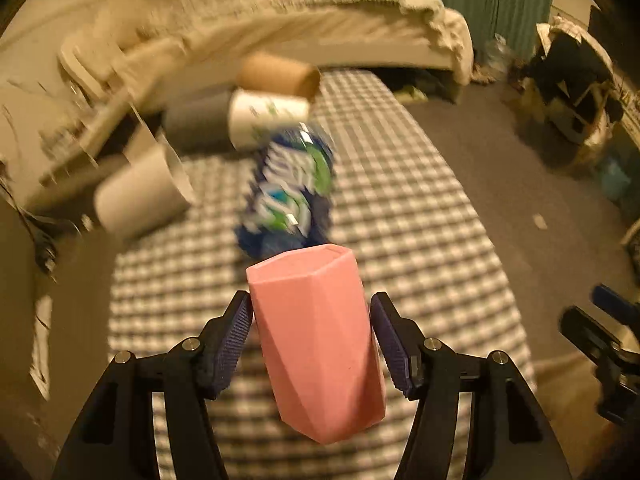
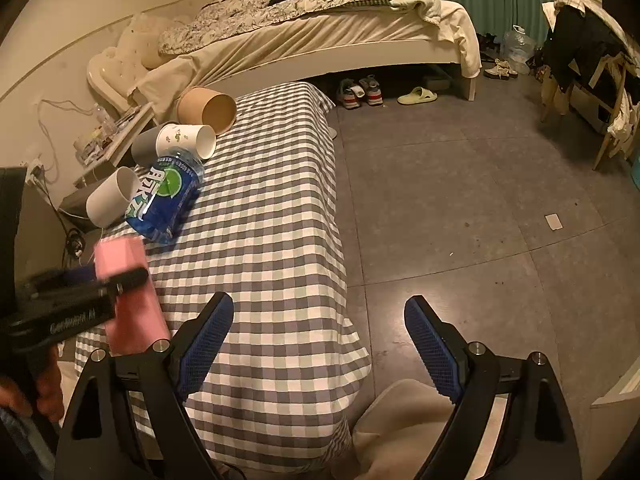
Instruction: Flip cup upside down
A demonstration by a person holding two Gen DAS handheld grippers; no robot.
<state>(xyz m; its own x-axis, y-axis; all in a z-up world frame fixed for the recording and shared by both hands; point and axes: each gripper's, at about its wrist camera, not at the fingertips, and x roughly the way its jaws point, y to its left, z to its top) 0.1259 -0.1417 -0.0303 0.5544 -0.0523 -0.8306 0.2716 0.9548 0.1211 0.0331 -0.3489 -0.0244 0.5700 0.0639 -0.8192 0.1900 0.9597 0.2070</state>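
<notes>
At lower centre, the left gripper (image 1: 312, 336) clamped the pink cup (image 1: 316, 344) mid-tilt; its slanted facets risked slipping. The right gripper (image 2: 320, 344) gaped empty.

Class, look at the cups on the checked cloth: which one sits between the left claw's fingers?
The pink cup. It is faceted and sits between the left claw; the brown, white and grey cups lie far off by the bottle.

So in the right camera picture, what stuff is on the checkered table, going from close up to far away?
Pink cup in the left gripper → blue water bottle → white paper cup with a leafy print → brown cardboard tub.
</notes>
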